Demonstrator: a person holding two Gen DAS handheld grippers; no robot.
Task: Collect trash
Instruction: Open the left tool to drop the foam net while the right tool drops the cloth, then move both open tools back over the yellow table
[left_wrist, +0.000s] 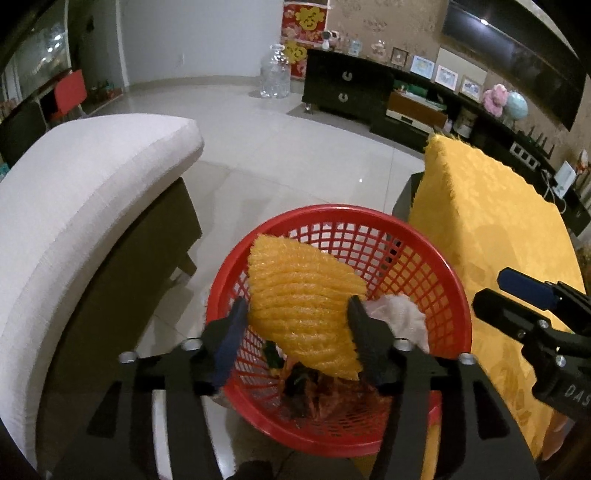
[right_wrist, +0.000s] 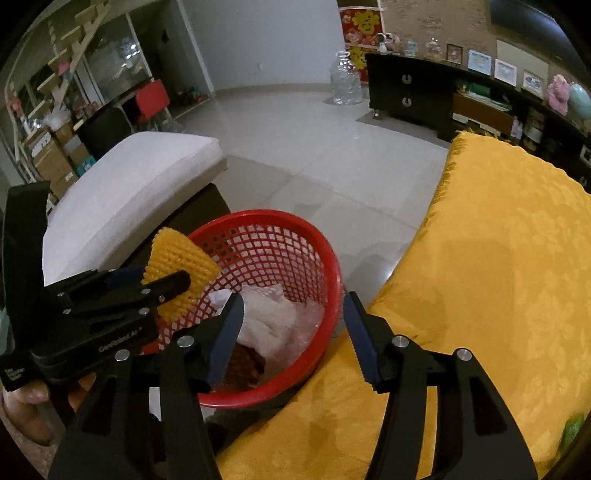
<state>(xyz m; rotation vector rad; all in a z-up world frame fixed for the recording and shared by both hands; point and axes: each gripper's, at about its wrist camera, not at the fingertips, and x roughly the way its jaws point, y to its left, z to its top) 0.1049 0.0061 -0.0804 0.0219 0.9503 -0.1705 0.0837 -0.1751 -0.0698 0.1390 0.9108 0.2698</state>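
Left wrist, ribbed yellow foam net (left_wrist: 303, 306) over round red lattice basket (left_wrist: 402, 229)

left gripper (right_wrist: 166, 282) reads "genrobot.ai"; right gripper (left_wrist: 491, 291) "das"

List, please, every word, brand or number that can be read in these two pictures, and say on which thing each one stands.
"GenRobot.AI": white print on the body of the left gripper, right wrist view.
"DAS": white letters, cut off at the frame edge, on the body of the right gripper, left wrist view.
Small white label lower on the left gripper's body: too blurred to read.
Red wall hanging with yellow characters: not legible.
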